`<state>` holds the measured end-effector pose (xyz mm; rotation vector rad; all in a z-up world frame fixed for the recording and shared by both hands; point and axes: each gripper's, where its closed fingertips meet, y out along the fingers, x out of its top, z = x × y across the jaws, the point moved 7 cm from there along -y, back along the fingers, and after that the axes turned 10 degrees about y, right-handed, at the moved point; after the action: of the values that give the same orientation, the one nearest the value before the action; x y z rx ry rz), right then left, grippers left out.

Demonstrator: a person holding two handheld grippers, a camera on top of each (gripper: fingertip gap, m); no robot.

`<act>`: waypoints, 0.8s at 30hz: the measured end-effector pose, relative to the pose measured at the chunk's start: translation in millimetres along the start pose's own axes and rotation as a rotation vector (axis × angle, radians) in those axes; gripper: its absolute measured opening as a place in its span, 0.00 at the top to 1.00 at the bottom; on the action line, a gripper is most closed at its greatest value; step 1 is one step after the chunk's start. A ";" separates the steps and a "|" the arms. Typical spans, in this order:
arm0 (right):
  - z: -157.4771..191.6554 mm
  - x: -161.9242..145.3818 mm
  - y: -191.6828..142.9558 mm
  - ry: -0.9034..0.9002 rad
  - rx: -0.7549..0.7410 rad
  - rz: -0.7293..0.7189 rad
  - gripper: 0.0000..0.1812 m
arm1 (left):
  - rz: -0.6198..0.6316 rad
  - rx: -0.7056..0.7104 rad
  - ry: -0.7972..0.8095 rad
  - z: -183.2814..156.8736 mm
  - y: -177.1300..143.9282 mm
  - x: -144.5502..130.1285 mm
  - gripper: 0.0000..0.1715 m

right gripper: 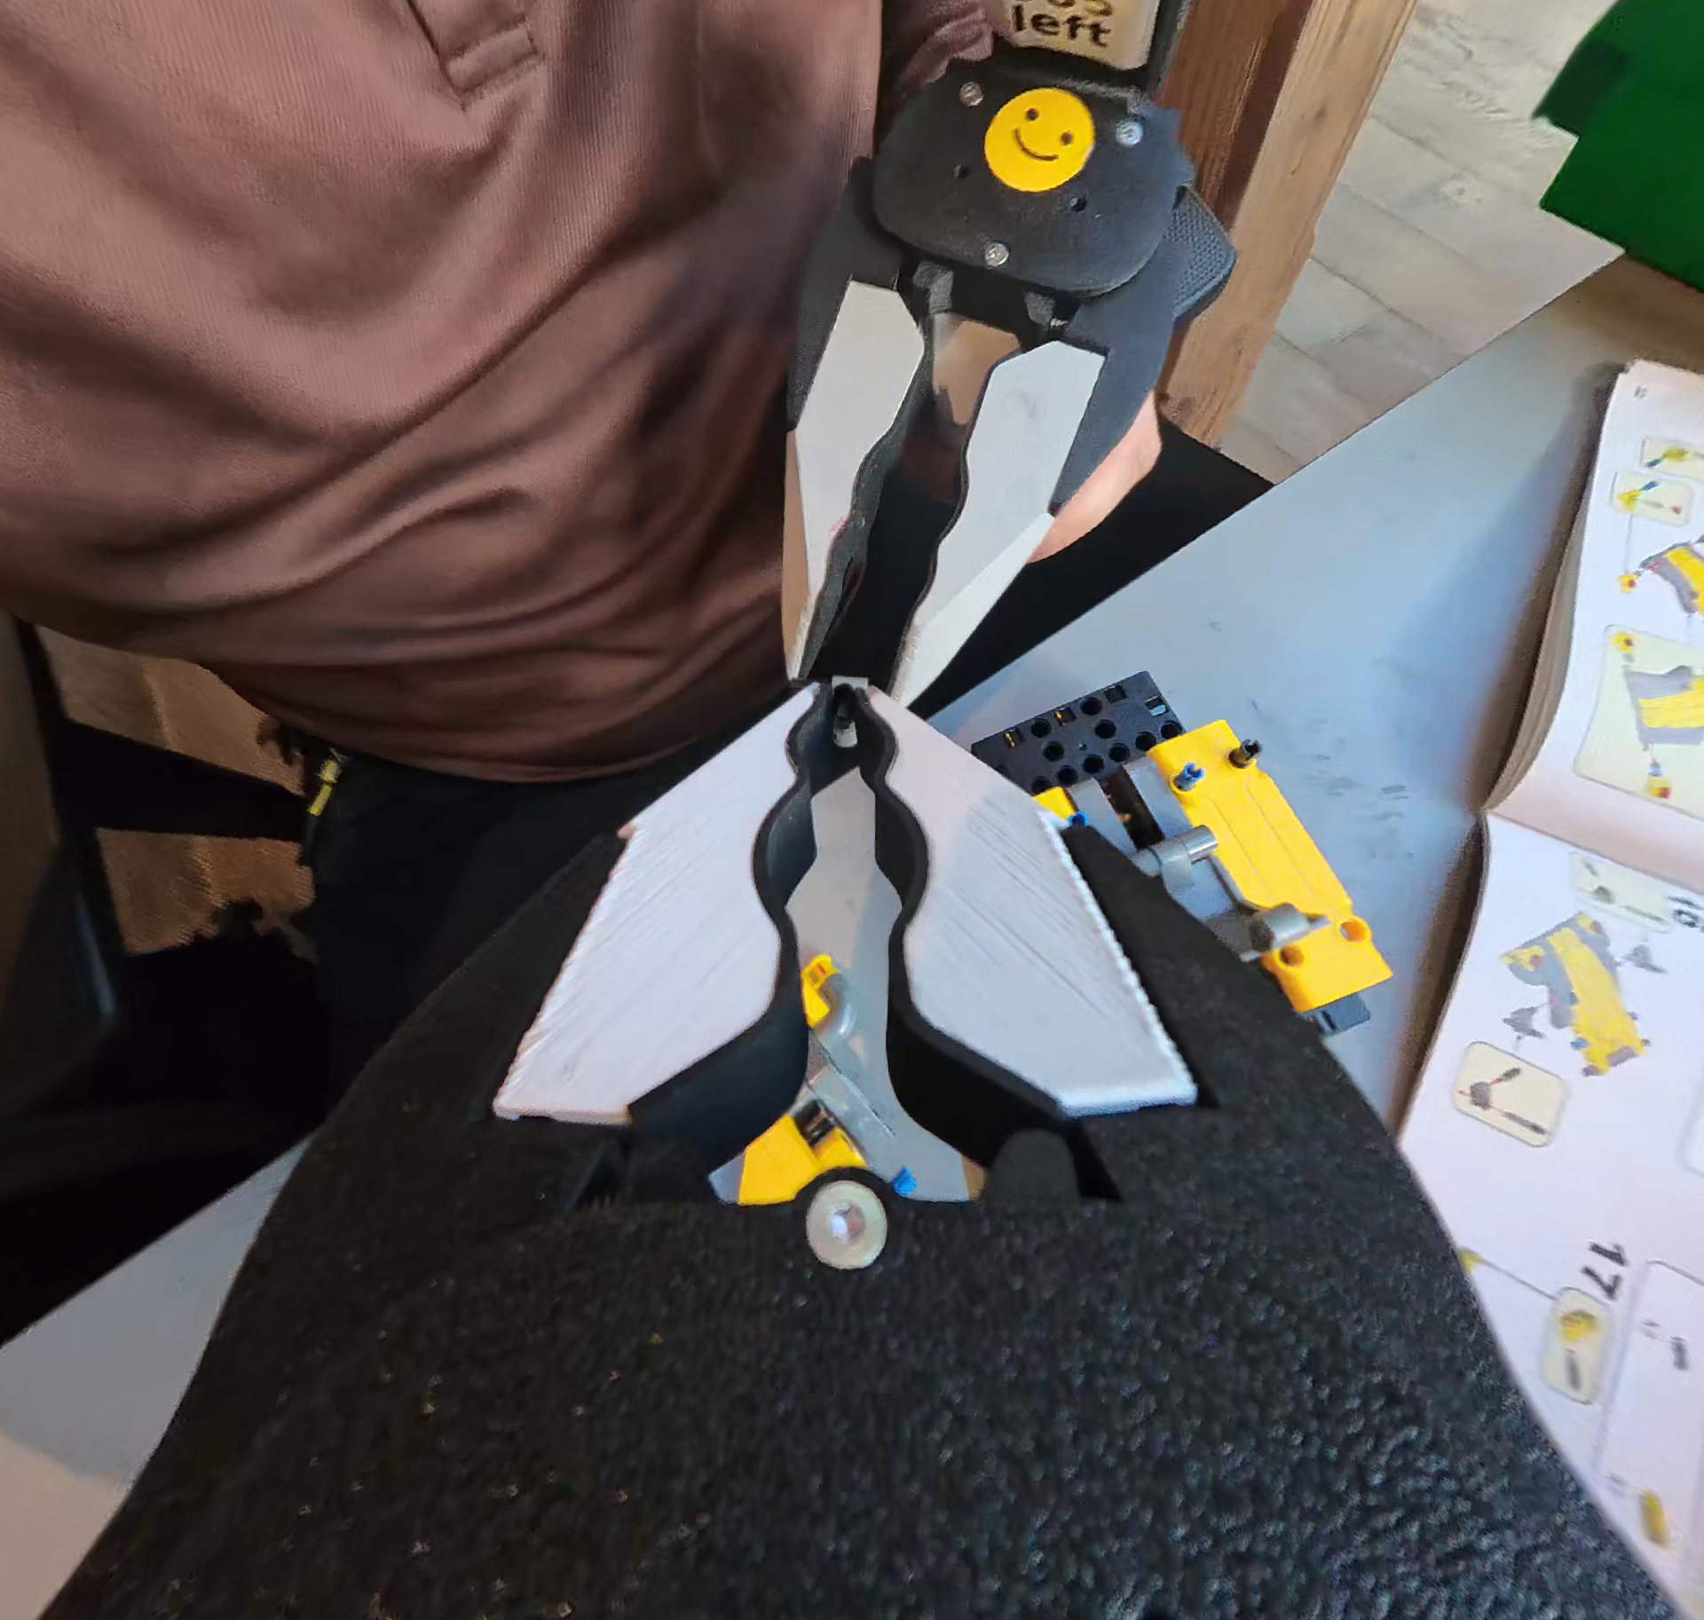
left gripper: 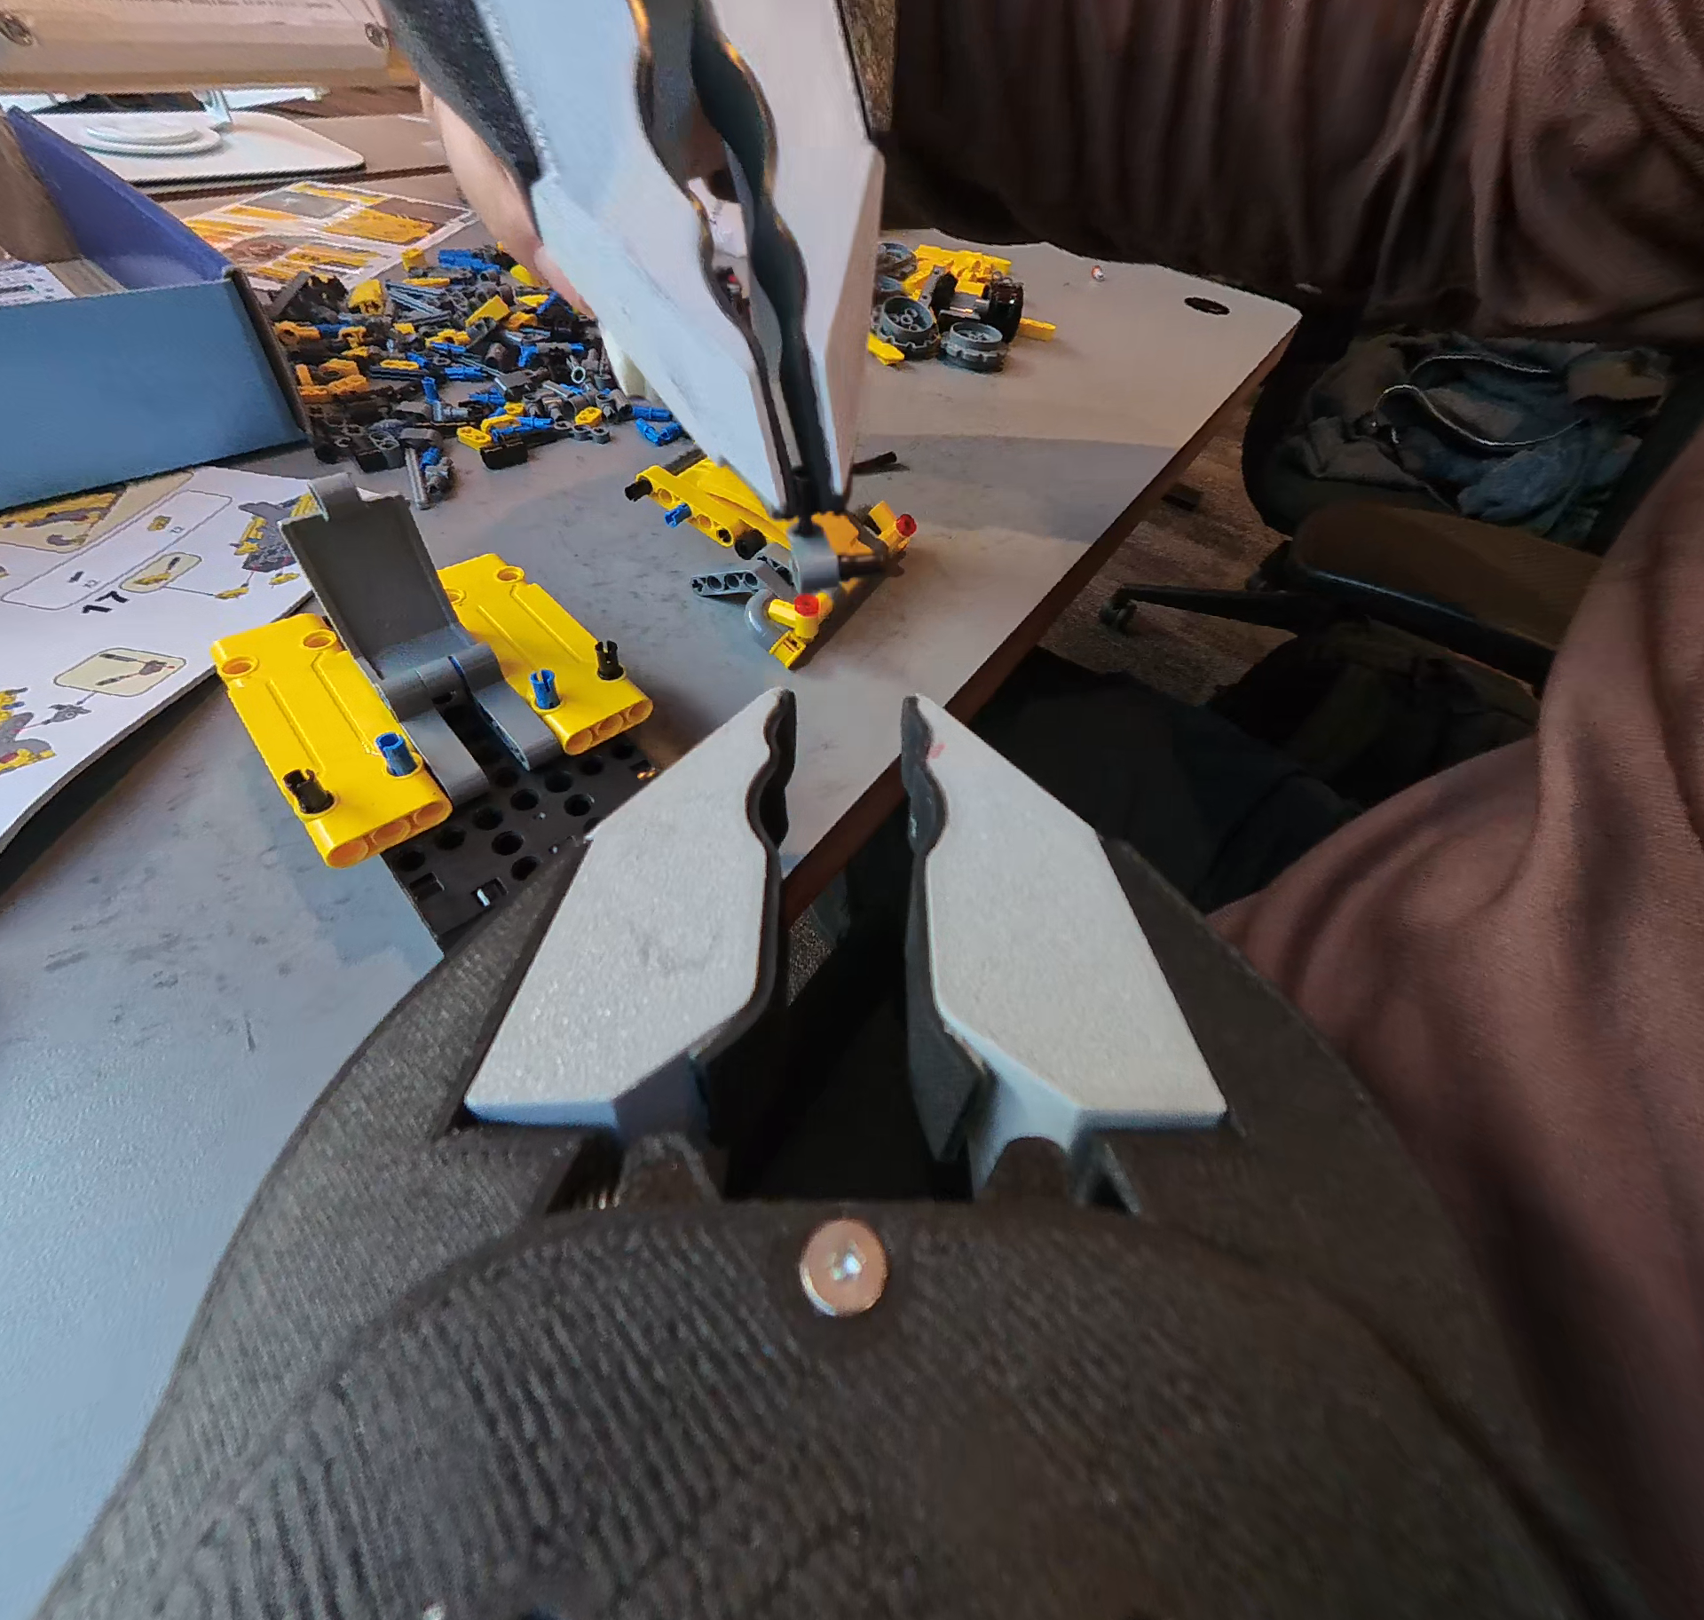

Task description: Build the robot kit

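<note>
1. Left tongs (left gripper: 844, 718): parted by a moderate gap, nothing between the fingers, touching nothing; held just off the near right corner of the panel build (left gripper: 323, 718), over the edge of the bench (left gripper: 184, 976).
2. Panel build: two yellow panels flat on a black holed plate, with a tilted grey seat-like piece between them and blue and black pins standing up from the panels.
3. Right tongs (left gripper: 810, 506): closed almost tip to tip, pinching a small dark pin (left gripper: 804, 524) at the very end of the fingers; angled steeply down, beyond the panel build and to its right.
4. Pin's long axis seemingly in line with the fingers, its free end pointing down at a small yellow-and-grey build (left gripper: 811, 598), just above or touching its grey upright; contact too small to tell.
5. Small build well apart from the panel build, on its far right, between the two tongs; nearer the right tongs than the left.
6. Pile of loose parts (left gripper: 443, 358), yellow, blue and dark grey, beyond the panel build.
7. Open instruction booklet (left gripper: 92, 617) touching the panel build's left edge; blue box (left gripper: 120, 377) past that booklet.
8. Grey wheels and yellow pieces (left gripper: 959, 312) far beyond the panel build, toward the right.
9. Brown shirt (left gripper: 1291, 100) of the person off the bench edge, right of the panel build.
</note>
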<state>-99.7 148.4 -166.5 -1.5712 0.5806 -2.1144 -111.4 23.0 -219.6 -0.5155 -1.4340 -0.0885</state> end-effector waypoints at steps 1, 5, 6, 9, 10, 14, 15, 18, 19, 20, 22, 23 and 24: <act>-0.6 0.8 -1.7 0.029 0.023 -0.012 1.00 | 0.000 -0.001 0.000 -0.5 -0.1 -0.2 0.88; -6.9 2.0 -8.2 0.155 0.093 -0.048 1.00 | -0.007 -0.008 -0.003 -2.4 -1.0 0.7 0.89; -9.1 1.9 -9.0 0.180 0.101 -0.050 1.00 | -0.008 -0.009 -0.003 -2.9 -1.2 0.9 0.89; -13.3 0.5 -8.4 0.237 0.107 -0.036 1.00 | -0.009 -0.014 -0.008 -4.6 -1.5 1.2 0.89; -14.5 -0.1 -7.9 0.266 0.111 -0.029 1.00 | -0.011 -0.016 -0.014 -4.9 -1.6 1.4 0.89; -19.5 -1.7 -6.4 0.385 0.126 -0.010 1.00 | -0.011 -0.015 -0.019 -4.6 -2.3 1.5 0.89; -20.8 -2.3 -6.0 0.404 0.119 -0.004 1.00 | -0.011 -0.016 -0.020 -4.8 -2.1 1.4 0.89; -20.9 -1.9 -5.5 0.432 0.123 0.007 1.00 | -0.010 -0.018 -0.017 -6.2 -1.3 1.3 0.89; -20.0 -1.1 -5.7 0.436 0.132 0.006 1.00 | -0.008 -0.020 -0.016 -6.8 -0.8 1.2 0.89; -19.6 0.1 -6.4 0.448 0.145 0.005 1.00 | -0.007 -0.024 -0.017 -7.3 -0.3 1.0 0.89; -21.4 2.9 -9.2 0.487 0.163 0.008 1.00 | -0.008 -0.029 -0.020 -8.2 0.5 0.6 0.89; -22.6 4.6 -11.2 0.501 0.168 0.006 1.00 | -0.007 -0.030 -0.022 -8.6 0.8 0.4 0.89; -24.0 6.4 -13.0 0.510 0.166 0.000 1.00 | -0.005 -0.032 -0.023 -8.9 1.1 0.2 0.89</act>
<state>-125.7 157.1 -160.5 -0.9398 0.5438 -2.5011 -102.8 20.5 -220.2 -0.5403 -1.4586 -0.1102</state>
